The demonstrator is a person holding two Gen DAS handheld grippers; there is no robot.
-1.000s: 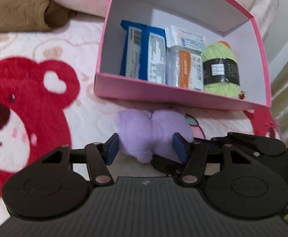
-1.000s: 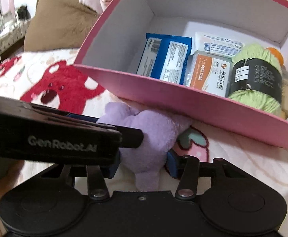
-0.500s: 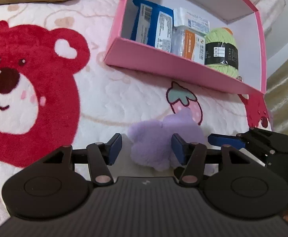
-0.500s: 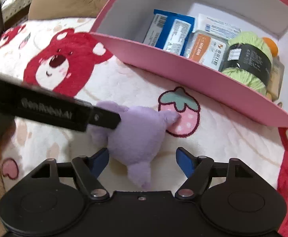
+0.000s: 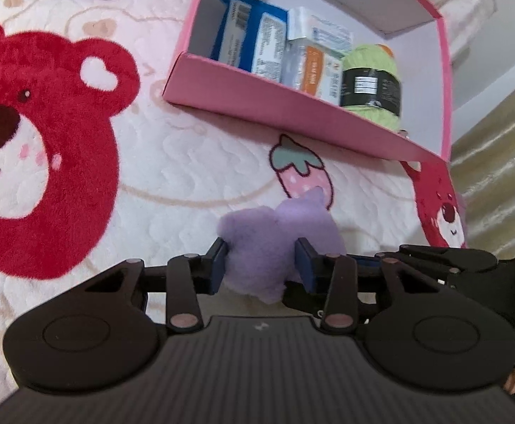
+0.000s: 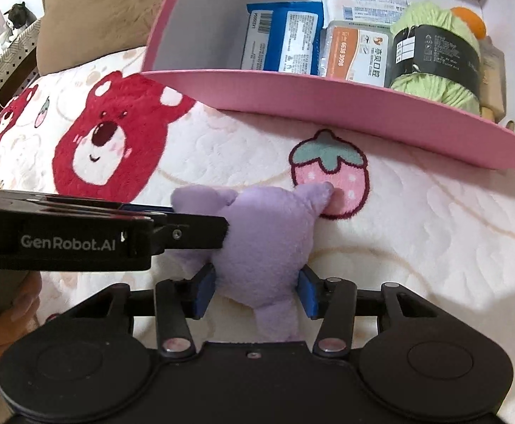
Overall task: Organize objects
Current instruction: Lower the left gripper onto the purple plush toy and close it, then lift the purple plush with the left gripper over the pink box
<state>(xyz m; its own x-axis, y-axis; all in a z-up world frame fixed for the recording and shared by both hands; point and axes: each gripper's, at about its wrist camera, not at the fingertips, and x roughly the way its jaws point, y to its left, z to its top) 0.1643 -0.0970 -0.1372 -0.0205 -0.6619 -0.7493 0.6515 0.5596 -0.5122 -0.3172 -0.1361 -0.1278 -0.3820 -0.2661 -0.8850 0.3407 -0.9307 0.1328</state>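
A purple plush toy (image 5: 278,243) lies on the bear-print blanket, in front of an open pink box (image 5: 292,102). My left gripper (image 5: 262,265) is shut on the toy, its blue pads pressing both sides. My right gripper (image 6: 255,291) is also shut on the toy (image 6: 268,247) from another side. The left gripper's body (image 6: 80,236) reaches in from the left in the right wrist view. The box (image 6: 328,106) holds a blue packet (image 6: 285,46), an orange-and-white pack (image 6: 356,53) and a green yarn ball (image 6: 437,60).
A blanket with red bears (image 5: 27,148) and a strawberry print (image 6: 329,169) covers the surface. A brown cushion (image 6: 94,10) lies at the back left. A golden curtain (image 5: 497,141) hangs at the right.
Both grippers were open around the toy half a second ago and have now closed on it. The toy lies further from the box than one second ago.
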